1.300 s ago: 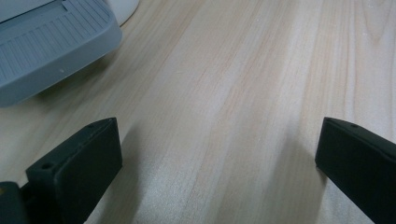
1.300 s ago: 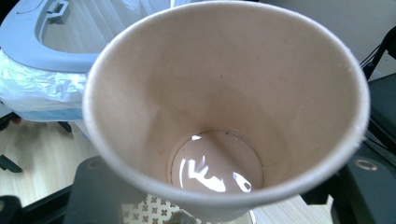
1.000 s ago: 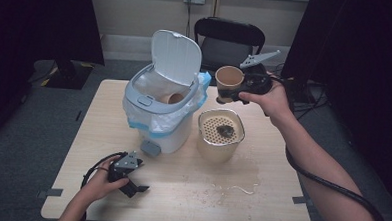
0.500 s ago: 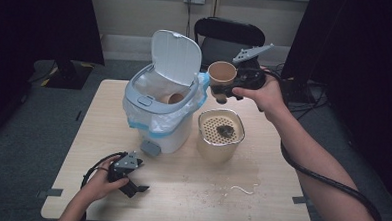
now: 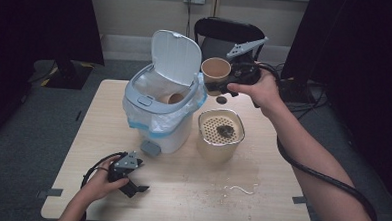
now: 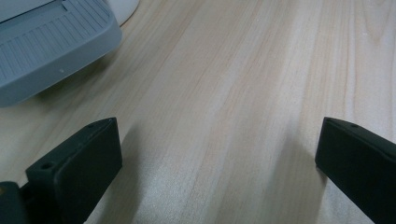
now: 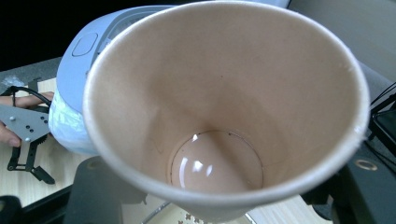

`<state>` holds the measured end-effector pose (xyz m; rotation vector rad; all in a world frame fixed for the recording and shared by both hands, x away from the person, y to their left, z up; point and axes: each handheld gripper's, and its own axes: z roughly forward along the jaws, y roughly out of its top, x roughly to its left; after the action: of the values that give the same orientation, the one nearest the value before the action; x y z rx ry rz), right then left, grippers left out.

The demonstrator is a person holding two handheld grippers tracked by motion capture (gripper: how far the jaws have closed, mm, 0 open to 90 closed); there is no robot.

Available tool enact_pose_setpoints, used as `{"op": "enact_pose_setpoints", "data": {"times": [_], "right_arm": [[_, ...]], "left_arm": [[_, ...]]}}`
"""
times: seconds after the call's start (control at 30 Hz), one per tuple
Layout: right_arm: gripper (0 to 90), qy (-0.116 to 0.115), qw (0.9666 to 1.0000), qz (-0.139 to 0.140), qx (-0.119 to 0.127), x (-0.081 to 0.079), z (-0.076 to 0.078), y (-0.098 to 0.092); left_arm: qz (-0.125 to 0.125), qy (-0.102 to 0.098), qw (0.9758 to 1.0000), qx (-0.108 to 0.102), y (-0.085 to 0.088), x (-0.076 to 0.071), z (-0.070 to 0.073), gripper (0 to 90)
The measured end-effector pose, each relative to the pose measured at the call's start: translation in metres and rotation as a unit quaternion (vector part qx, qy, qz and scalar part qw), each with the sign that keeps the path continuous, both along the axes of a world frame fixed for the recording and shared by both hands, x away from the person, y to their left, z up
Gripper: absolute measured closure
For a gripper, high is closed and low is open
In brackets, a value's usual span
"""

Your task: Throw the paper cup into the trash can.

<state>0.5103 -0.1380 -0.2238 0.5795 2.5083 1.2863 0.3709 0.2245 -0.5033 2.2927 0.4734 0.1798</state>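
Now that the right claw (image 5: 224, 85), clamped on the tan paper cup (image 5: 215, 71), has carried it left to the white lidded bin's (image 5: 159, 101) rim, dropping looks imminent, while the left claw (image 5: 133, 184) rests open on the counter (image 5: 190, 190).

On the table (image 5: 180, 190), a lidded bin (image 5: 161, 106) stands left of centre with another cup (image 5: 174, 98) inside; just to its right sits a strainer tub (image 5: 221, 131). The right gripper (image 5: 230, 82) holds a paper cup (image 5: 215, 71) above the bin's right rim — behind the tub. The left gripper (image 5: 131, 180) rests near the table's front-left edge, before the bin's pedal (image 6: 46, 46). A chair (image 5: 227, 34) stands behind the table.
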Motion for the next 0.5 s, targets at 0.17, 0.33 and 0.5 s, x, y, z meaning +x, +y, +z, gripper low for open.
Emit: {"op": "enact_pose_setpoints", "data": {"times": [0.17, 0.33, 0.5], "right_arm": [[34.6, -0.001, 1.0000, 0.010, -0.001, -0.002, 0.004, 0.012], [34.6, 0.001, 0.9998, 0.020, 0.002, -0.002, 0.010, 0.024], [34.4, 0.000, 0.9996, 0.029, 0.002, 0.001, 0.015, 0.038]], "left_arm": [[0.000, 0.000, 1.0000, -0.001, 0.000, 0.000, 0.000, 0.0], [0.000, 0.000, 1.0000, 0.000, 0.000, 0.000, 0.000, 0.0], [0.000, 0.000, 1.0000, 0.000, 0.000, 0.000, 0.000, 0.0]]}}
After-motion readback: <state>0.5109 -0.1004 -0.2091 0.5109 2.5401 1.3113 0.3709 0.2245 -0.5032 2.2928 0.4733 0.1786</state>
